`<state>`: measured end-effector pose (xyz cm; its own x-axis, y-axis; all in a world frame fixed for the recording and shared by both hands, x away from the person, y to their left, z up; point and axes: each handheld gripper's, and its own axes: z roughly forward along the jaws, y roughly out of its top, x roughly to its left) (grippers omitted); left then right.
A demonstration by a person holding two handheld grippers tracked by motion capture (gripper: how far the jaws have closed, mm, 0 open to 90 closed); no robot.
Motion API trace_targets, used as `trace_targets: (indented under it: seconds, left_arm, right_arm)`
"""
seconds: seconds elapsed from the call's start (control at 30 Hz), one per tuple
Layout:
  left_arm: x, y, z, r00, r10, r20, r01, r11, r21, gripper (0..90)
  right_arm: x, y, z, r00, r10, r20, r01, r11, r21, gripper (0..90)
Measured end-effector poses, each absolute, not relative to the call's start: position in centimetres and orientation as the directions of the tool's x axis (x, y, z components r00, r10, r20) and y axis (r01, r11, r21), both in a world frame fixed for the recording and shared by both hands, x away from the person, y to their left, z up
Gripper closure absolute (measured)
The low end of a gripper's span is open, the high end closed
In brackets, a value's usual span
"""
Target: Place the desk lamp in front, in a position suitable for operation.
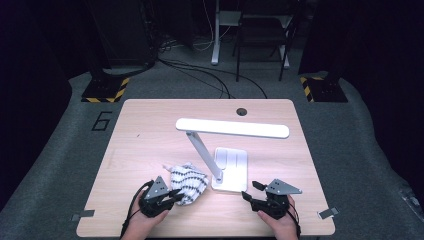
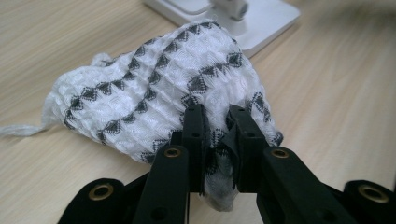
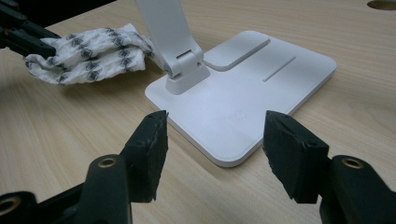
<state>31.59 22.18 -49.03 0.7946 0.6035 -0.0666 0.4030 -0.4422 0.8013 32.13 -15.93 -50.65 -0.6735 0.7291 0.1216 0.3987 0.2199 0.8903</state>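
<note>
Cloth (image 1: 187,182) — a crumpled white piece with rows of dark diamond marks — lies on the wooden table (image 1: 150,130), just left of the white desk lamp (image 1: 231,170) and close to the foot of its slanted arm. The left gripper (image 1: 176,195) has its jaws clamped on the near edge of this cloth; in the left gripper view a fold of the fabric (image 2: 154,93) is pinched between the two black fingers (image 2: 194,126), bunched and hanging a little below them, while the rest of the bundle spreads away toward the lamp's base. The right gripper (image 1: 252,191) rests near the front right corner of that base, jaws standing apart with nothing between them — in the right gripper view the flat white base (image 3: 247,98) lies just beyond the pads (image 3: 149,140), not touched. Both hands come in from the table's near edge, well apart from each other.
</note>
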Motion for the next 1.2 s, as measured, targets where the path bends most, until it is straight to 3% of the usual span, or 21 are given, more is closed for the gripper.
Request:
trace_targets:
  seconds: [0.23,0.33,0.53,1.2]
  left_arm:
    - [31.1,20.5,-49.1,0.842,0.532,-0.087,0.377,-0.468,0.799,78.0]
    - [31.4,20.5,-49.8,0.839,0.539,-0.074,0.386,-0.493,0.780,67.8]
    - [30.9,22.1,-49.0,0.809,0.576,-0.116,0.401,-0.396,0.826,51.0]
    - [30.9,26.3,-48.8,0.721,0.688,-0.084,0.422,-0.340,0.840,47.4]
  right_arm:
    - [32.0,-15.6,-50.6,-0.683,0.722,0.111,0.391,0.234,0.890,40.4]
    - [31.9,-15.4,-50.6,-0.688,0.717,0.114,0.390,0.233,0.891,40.4]
    - [31.8,-15.2,-50.5,-0.694,0.711,0.115,0.385,0.231,0.893,40.4]
    - [31.9,-7.1,-49.0,-0.825,0.563,0.052,0.285,0.333,0.899,39.8]
